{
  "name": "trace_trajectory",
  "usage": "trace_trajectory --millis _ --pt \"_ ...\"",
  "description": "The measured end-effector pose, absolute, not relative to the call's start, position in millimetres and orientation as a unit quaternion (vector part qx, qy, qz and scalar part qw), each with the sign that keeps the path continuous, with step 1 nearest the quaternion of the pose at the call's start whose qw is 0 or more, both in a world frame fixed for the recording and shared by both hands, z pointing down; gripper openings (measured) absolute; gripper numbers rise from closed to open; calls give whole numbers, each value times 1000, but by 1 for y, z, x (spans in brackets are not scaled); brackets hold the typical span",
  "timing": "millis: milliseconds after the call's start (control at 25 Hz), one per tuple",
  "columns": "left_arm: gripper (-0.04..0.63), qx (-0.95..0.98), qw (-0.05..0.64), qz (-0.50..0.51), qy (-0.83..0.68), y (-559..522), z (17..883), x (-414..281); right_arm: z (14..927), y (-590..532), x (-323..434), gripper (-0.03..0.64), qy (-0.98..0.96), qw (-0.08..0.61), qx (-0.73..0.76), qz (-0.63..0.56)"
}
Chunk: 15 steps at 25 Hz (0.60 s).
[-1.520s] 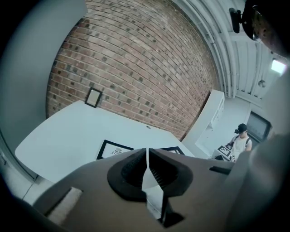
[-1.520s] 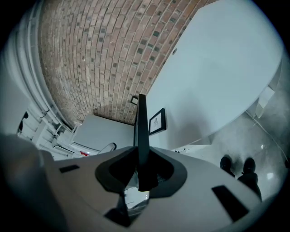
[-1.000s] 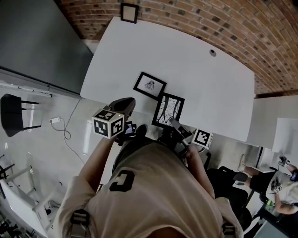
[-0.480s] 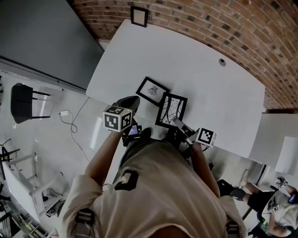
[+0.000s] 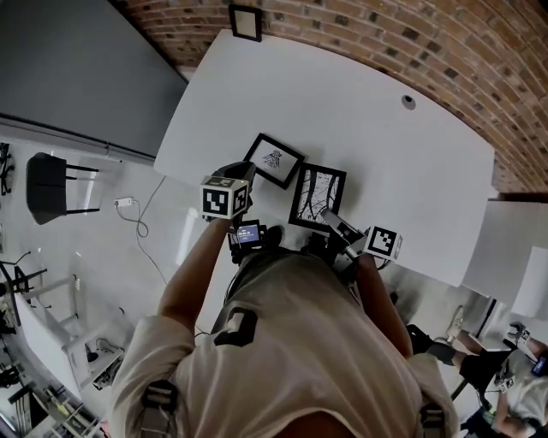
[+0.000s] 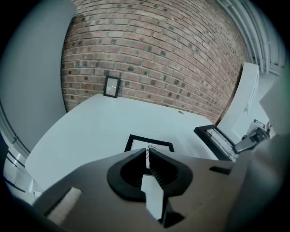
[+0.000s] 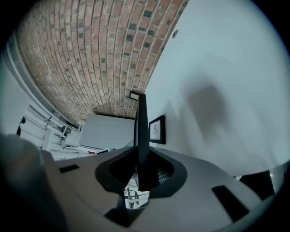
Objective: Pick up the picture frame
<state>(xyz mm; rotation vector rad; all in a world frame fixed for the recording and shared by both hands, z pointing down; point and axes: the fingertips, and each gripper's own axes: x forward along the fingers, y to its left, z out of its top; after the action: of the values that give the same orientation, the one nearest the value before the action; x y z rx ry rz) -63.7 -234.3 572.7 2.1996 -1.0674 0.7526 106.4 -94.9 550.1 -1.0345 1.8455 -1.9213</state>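
Note:
My right gripper (image 5: 332,222) is shut on the near edge of a black picture frame (image 5: 318,195) holding a branch-like drawing, at the white table's (image 5: 377,145) near side. In the right gripper view that frame (image 7: 142,122) shows edge-on between the jaws of the right gripper (image 7: 141,159). A smaller black frame (image 5: 274,160) lies flat just left of it. My left gripper (image 5: 241,174) is shut and empty, its tip hovering at that small frame's near corner. From the left gripper (image 6: 147,153), the small frame (image 6: 150,144) lies straight ahead and the held frame (image 6: 216,137) is to the right.
A third small frame (image 5: 246,23) leans on the brick wall at the table's far edge. A cable hole (image 5: 408,102) sits in the far right of the tabletop. A black chair (image 5: 50,184) and a floor cable (image 5: 137,214) are to the left. Another white table (image 5: 518,248) stands to the right.
My left gripper has come down and forward to the small frame's near corner. The right gripper, still shut on the larger frame, has shifted slightly.

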Motion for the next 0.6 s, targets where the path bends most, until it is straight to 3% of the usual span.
trace_trajectory --millis 200,320,600 --pt "29 830 264 329 -364 -246 596 -46 551 -91 109 57 639 144 -358 -665" --pt "131 823 292 338 -350 -247 611 -40 552 -87 107 57 635 140 -361 -668" --pt "170 806 261 379 -371 -252 632 -46 549 -84 108 58 643 141 -367 -657"
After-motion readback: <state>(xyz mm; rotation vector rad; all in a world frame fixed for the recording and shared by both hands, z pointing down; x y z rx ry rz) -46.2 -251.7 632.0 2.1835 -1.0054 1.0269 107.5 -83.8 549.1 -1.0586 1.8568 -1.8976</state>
